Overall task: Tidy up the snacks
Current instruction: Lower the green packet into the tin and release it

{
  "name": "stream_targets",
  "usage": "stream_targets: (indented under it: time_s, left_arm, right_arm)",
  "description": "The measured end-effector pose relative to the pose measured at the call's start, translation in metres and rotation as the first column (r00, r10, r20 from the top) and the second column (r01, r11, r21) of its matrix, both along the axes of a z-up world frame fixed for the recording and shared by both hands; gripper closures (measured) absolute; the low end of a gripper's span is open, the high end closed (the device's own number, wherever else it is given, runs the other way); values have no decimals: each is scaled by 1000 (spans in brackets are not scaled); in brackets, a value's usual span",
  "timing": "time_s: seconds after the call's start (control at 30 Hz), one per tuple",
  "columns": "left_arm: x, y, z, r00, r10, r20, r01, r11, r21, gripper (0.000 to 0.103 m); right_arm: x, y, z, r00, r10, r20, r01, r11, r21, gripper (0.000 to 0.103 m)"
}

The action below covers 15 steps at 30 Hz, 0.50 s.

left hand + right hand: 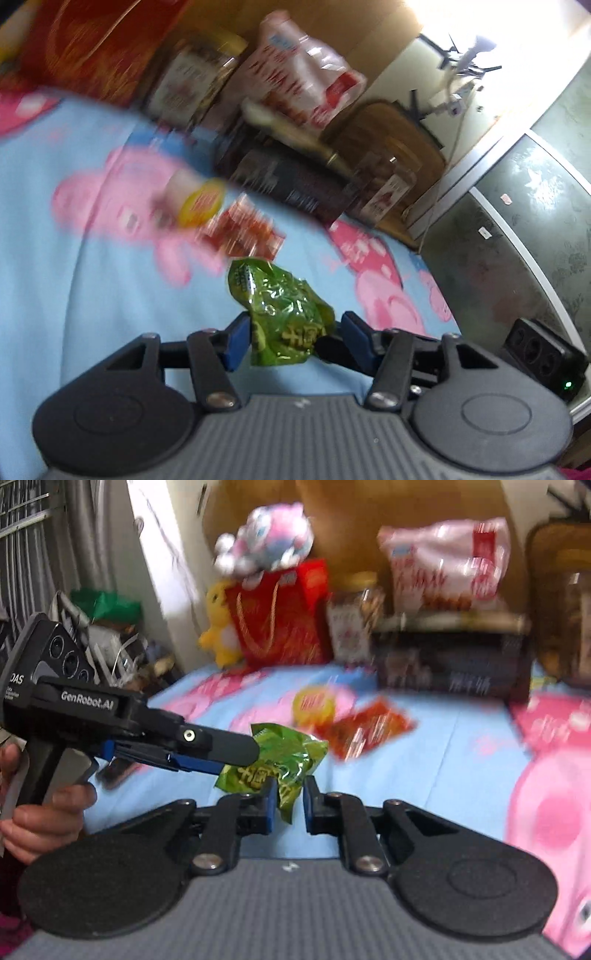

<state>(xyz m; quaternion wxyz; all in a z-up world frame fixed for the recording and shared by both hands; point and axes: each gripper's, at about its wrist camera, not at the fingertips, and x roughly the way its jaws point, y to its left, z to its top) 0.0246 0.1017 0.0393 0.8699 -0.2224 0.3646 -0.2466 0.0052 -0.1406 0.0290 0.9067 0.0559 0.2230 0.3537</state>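
A green snack packet (282,314) hangs above the blue cartoon bedsheet (92,295). My left gripper (291,338) has its blue pads either side of the packet's lower half, with a gap on the right side. In the right wrist view my right gripper (289,803) is shut on a corner of the same green packet (280,760), and the left gripper (236,755) reaches in from the left and touches it. A red snack packet (364,729) and a round yellow snack (314,705) lie on the sheet beyond.
At the back stand a red gift bag (277,620), a jar (356,622), a dark box (454,664), a pink-white bag (443,565) and a brown jar (565,616). A yellow plush toy (221,627) sits left. A power strip (543,358) lies off the bed.
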Motion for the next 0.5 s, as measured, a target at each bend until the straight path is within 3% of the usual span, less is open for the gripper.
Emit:
stream_targets:
  time_s: [0.13, 0.27, 0.5]
  left_arm:
    - [38, -19, 34, 995, -24, 93, 17, 997, 78, 50]
    - [94, -40, 57, 991, -33, 128, 19, 994, 107, 50]
    - [172, -78, 63, 988, -44, 145, 21, 987, 158, 50]
  right_arm:
    - [36, -7, 22, 997, -59, 58, 58, 998, 17, 86]
    - [79, -18, 36, 986, -132, 102, 130, 991, 20, 86]
    - [148, -41, 41, 969, -237, 74, 235, 971, 38, 85]
